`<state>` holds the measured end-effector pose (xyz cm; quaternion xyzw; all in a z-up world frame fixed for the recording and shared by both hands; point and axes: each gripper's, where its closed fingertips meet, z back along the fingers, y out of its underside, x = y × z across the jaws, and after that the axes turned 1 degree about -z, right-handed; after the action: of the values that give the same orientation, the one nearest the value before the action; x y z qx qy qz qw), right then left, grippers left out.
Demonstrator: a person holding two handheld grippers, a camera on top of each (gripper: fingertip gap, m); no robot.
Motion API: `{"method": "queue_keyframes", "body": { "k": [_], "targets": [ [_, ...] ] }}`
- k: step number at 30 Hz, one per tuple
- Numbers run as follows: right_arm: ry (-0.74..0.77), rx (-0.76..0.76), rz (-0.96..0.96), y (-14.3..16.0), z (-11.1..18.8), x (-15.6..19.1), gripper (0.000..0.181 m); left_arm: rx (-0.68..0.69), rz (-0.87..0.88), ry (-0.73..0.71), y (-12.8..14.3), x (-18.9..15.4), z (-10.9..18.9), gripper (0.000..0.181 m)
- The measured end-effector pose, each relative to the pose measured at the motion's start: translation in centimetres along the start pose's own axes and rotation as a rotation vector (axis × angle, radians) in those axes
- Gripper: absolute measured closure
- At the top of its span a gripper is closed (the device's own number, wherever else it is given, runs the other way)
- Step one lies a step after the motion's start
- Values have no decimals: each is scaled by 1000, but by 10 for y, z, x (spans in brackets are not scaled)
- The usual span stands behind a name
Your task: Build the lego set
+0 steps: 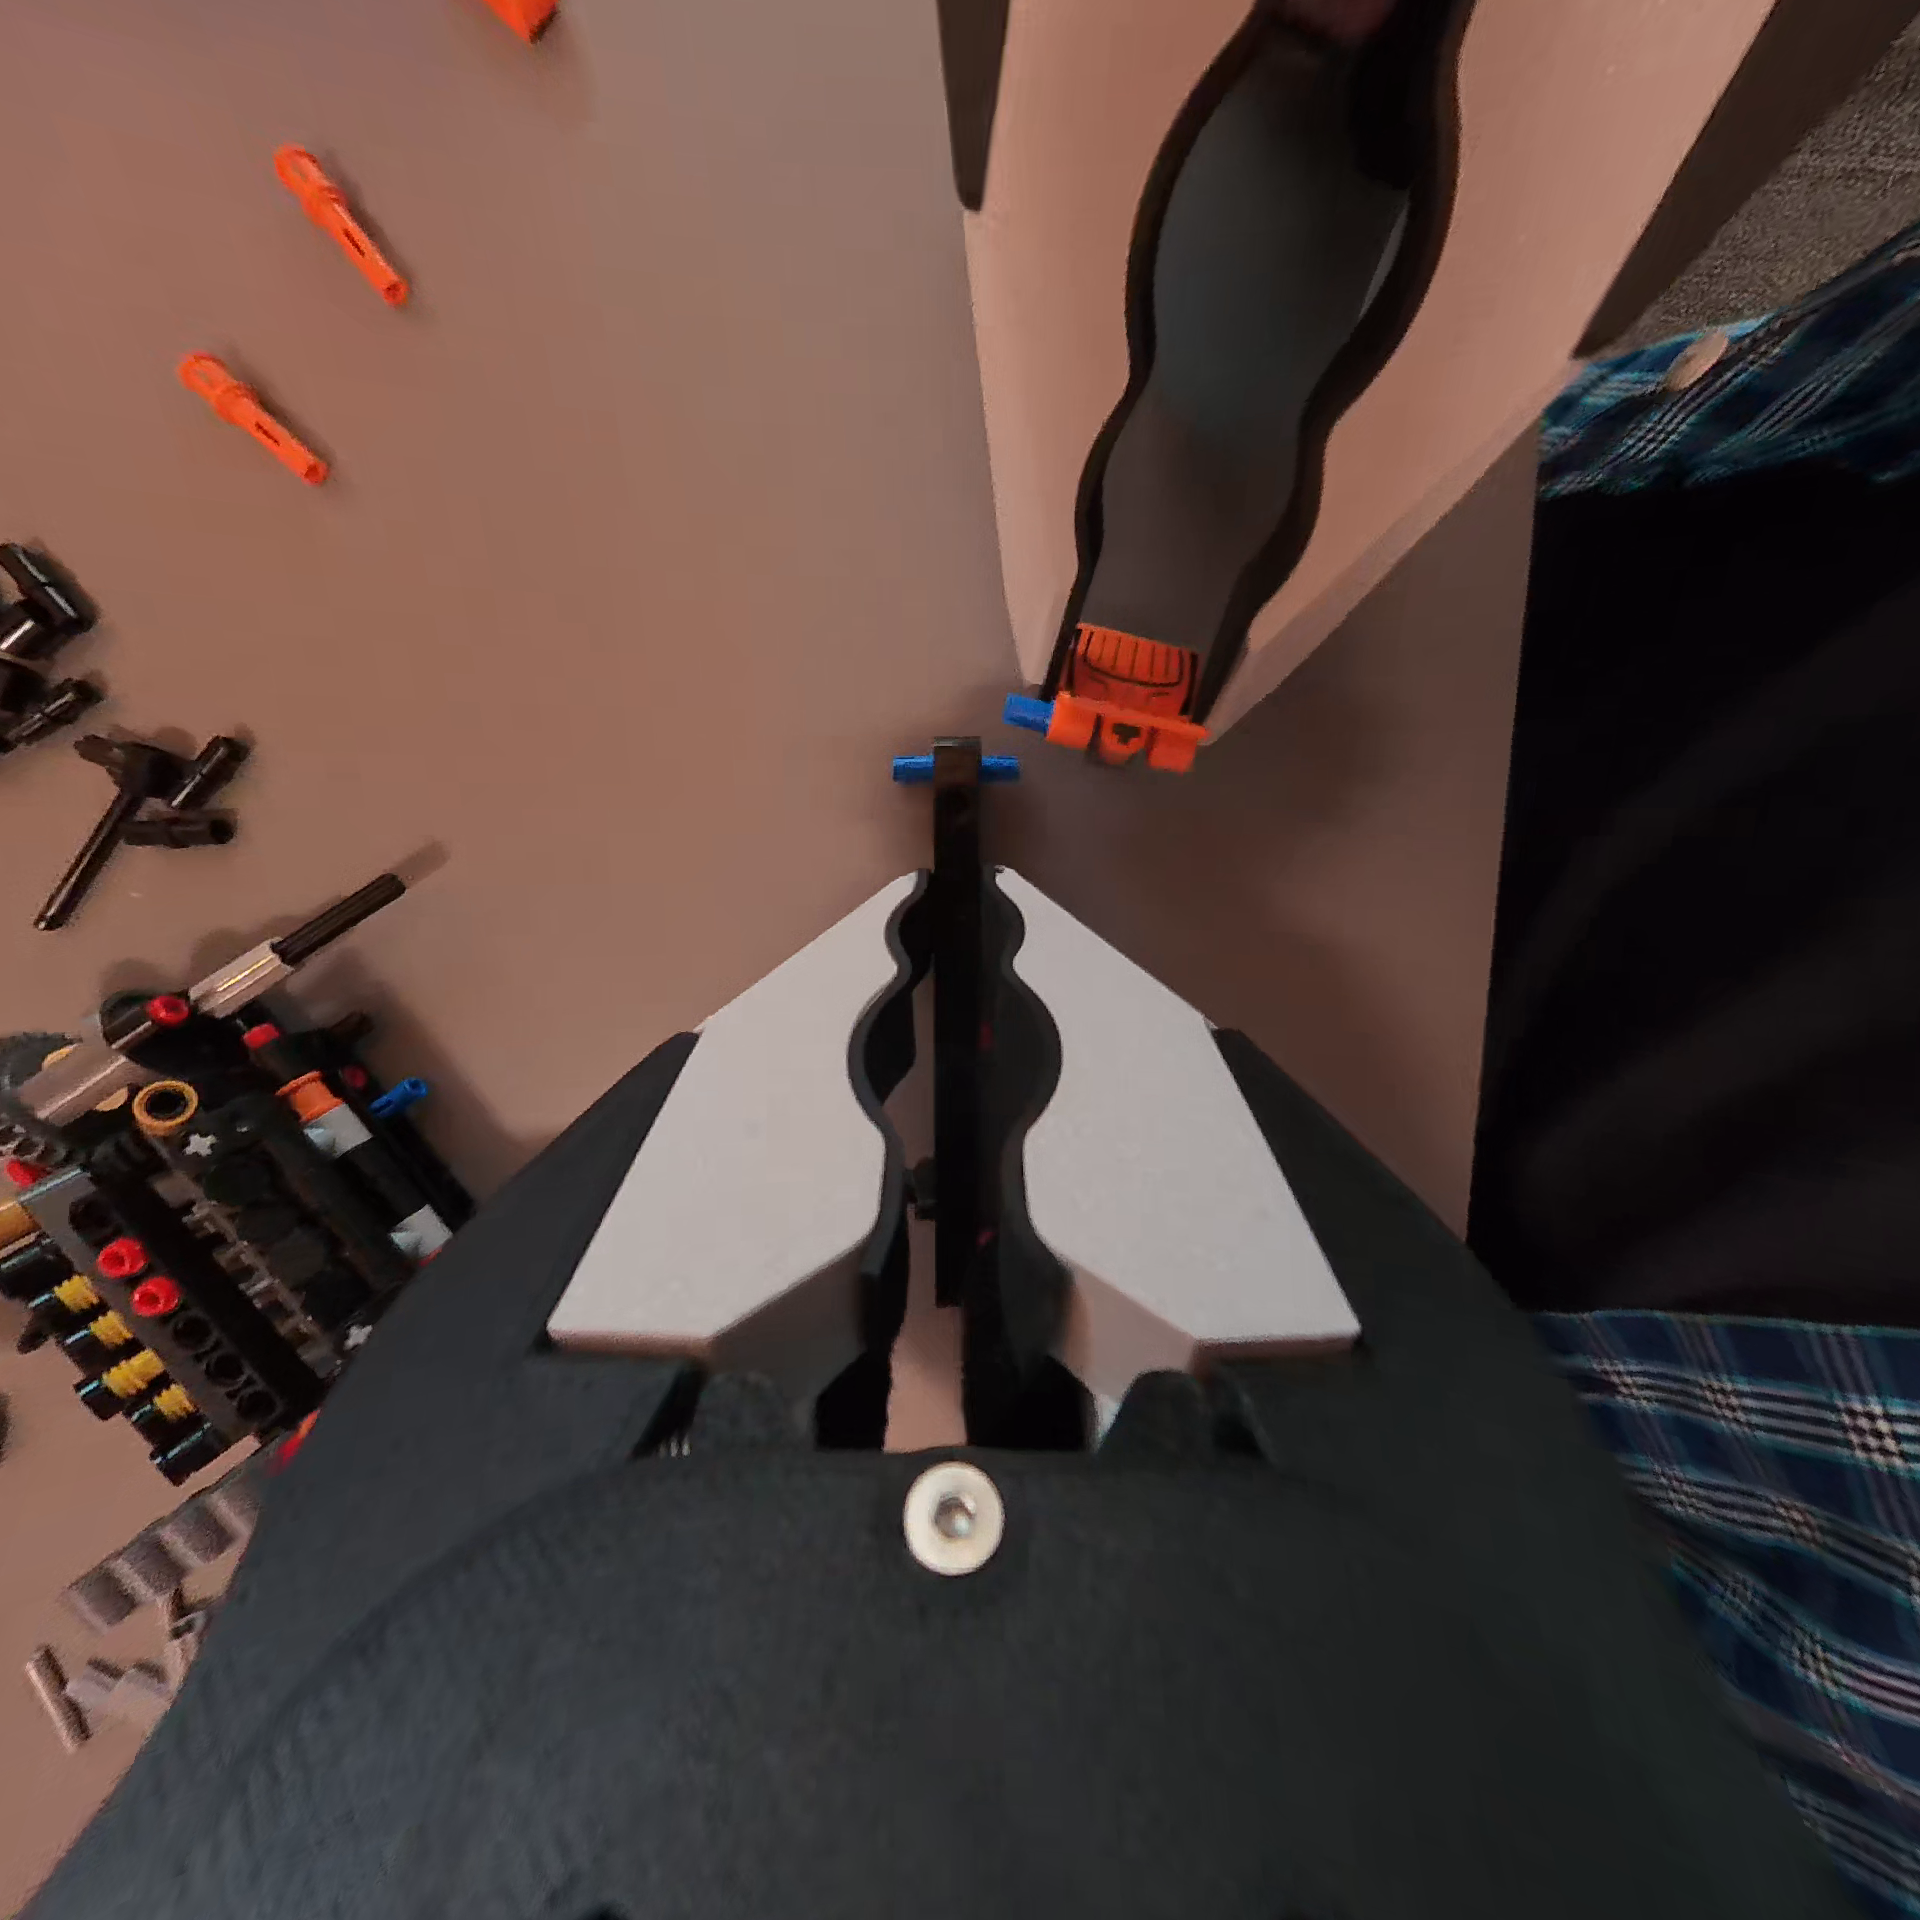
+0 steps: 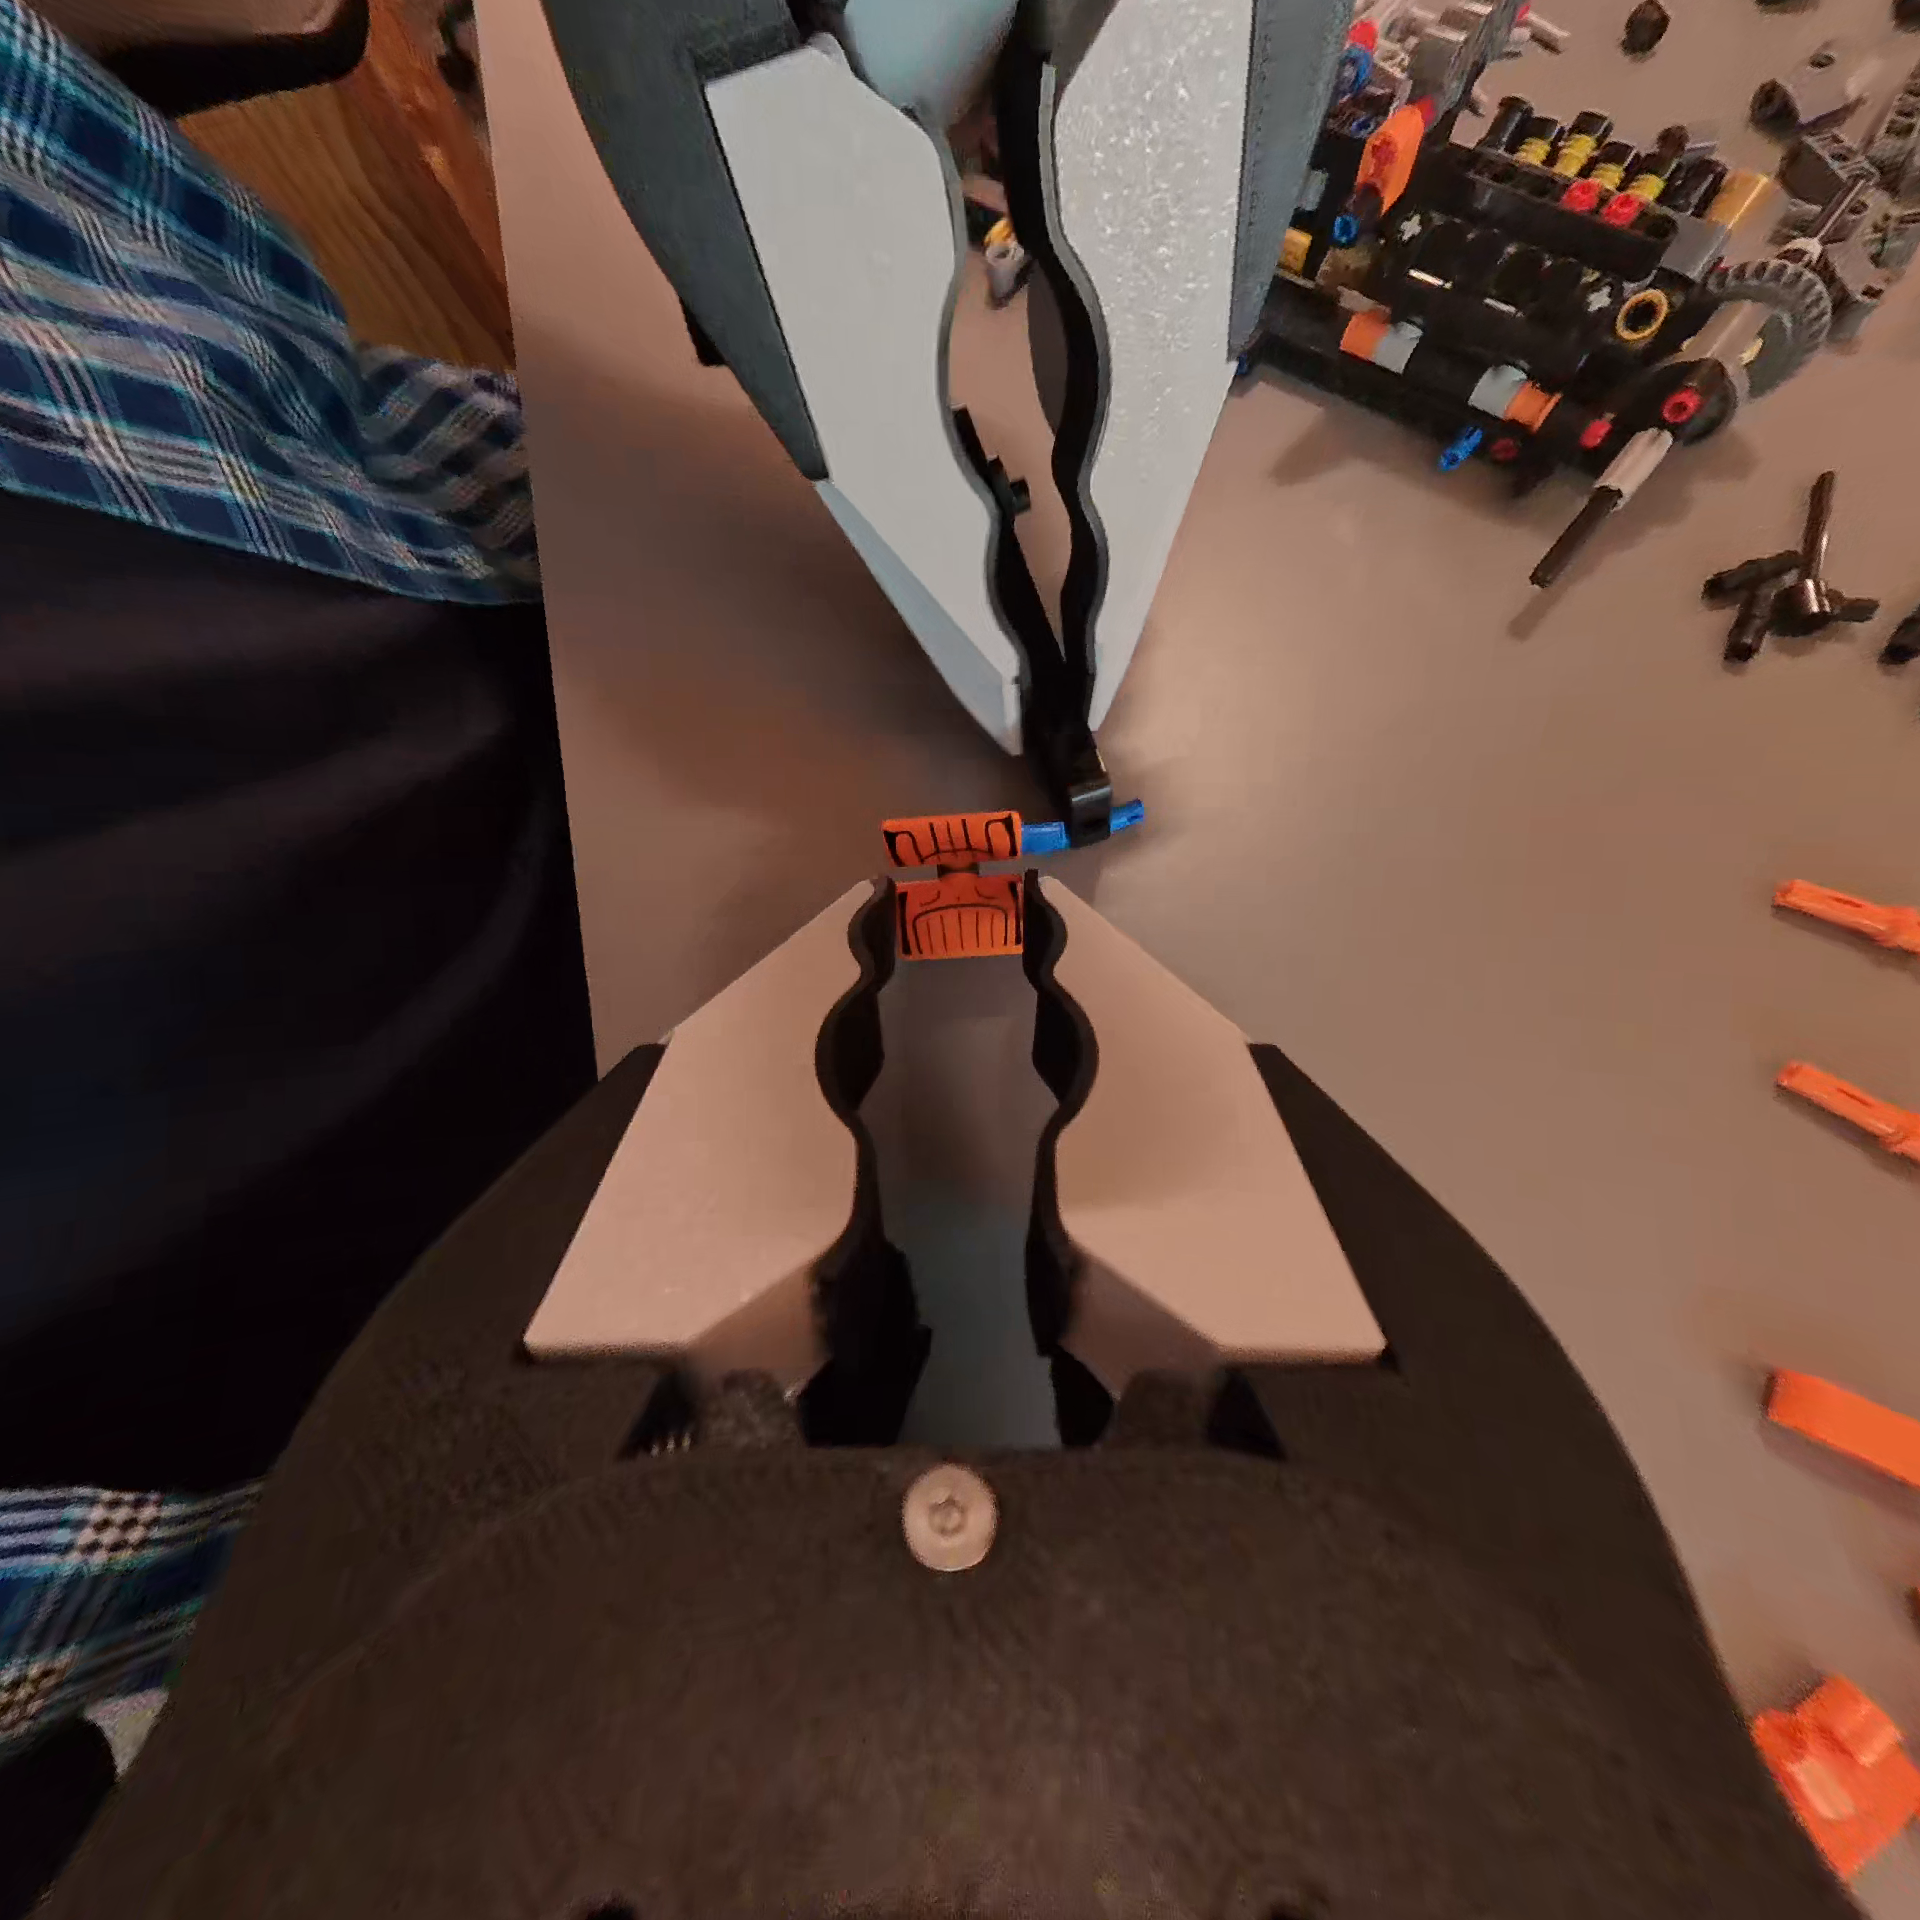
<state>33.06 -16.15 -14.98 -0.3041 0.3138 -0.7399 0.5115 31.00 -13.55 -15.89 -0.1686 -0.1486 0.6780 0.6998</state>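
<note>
A: Progress entry. We have a large part-built chassis lying well off to the far side of the left hand-held gripper, so the bulk of the frame looks done. Loose orange panels and black connectors lie unused on the surface. We judge much remains.

B: Current step?

A: The left hand-held gripper is clamped on a black beam, which juts past its tips and carries a blue pin through the far end. The right hand-held gripper is pinched on an orange block, just ahead of the beam tip. In the right wrist view block and pin look touching; in the left wrist view a small gap shows. We cannot tell whether they are seated.

B: Materials?

A: All hard glossy plastic. Beam long, thin and flat; pin short and cylindrical; block boxy with black printed lines. Hand-held gripper pads wavy, matte, dark.
</note>
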Motion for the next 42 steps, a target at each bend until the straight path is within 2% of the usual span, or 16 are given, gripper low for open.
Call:
{"method": "queue_keyframes", "body": {
  "k": [1, 3, 5, 16, 29, 42],
  "targets": [
    [-5, 12, 14, 2, 0, -1, 160, -11, 4, 1, -2, -2, -1, 167],
    [-18, 27, 33, 4, -1, -2, 160, -31, 3, -16, -5, -2, -2, 159],
    [-35, 33, 48, 4, -1, -2, 160, -32, -8, -23, -6, -3, -4, 158],
    [-79, 52, 124, 3, -6, -1, 160, -45, -28, -35, -13, -2, -11, 173],
    [-69, 23, 180, -2, -6, 0, 159, -70, 16, 3, -12, -2, -10, 173],
    [-76, 25, 156, -1, -5, 0, 160, -94, 15, -24, -12, -3, -11, 173]
  ]
}}
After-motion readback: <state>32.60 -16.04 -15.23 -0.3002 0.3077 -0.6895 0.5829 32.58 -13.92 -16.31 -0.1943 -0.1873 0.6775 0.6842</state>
